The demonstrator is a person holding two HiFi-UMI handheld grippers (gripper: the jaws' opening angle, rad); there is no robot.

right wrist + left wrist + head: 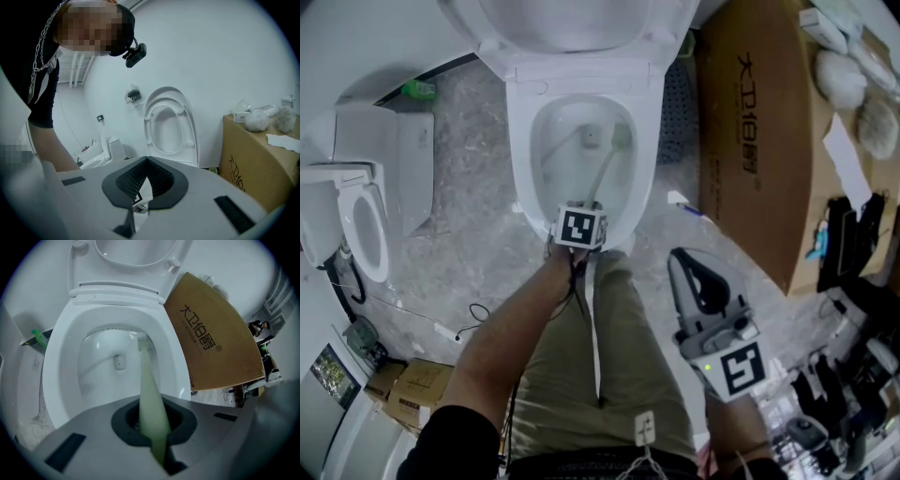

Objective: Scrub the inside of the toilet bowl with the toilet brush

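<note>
The left claw [152, 423] grips the toilet brush [147, 380], its handle running ahead and down into the toilet bowl [58, 366], bristles at the far wall. The right claw [146, 159], closed and empty, hangs well back.

Marbled grey floor [487, 253], toilet [521, 159], cardboard box [750, 141]

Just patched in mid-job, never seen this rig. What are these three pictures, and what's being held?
No robot here: a person holds a two-jaw gripper in each hand. One picture looks down from their head; the others ride on each gripper, looking along its jaws. The left gripper is shut on a pale green toilet brush, its head inside the toilet bowl. The right gripper is shut and empty. On the floor, a cardboard box stands beside the toilet, a second toilet on the other side.
</note>
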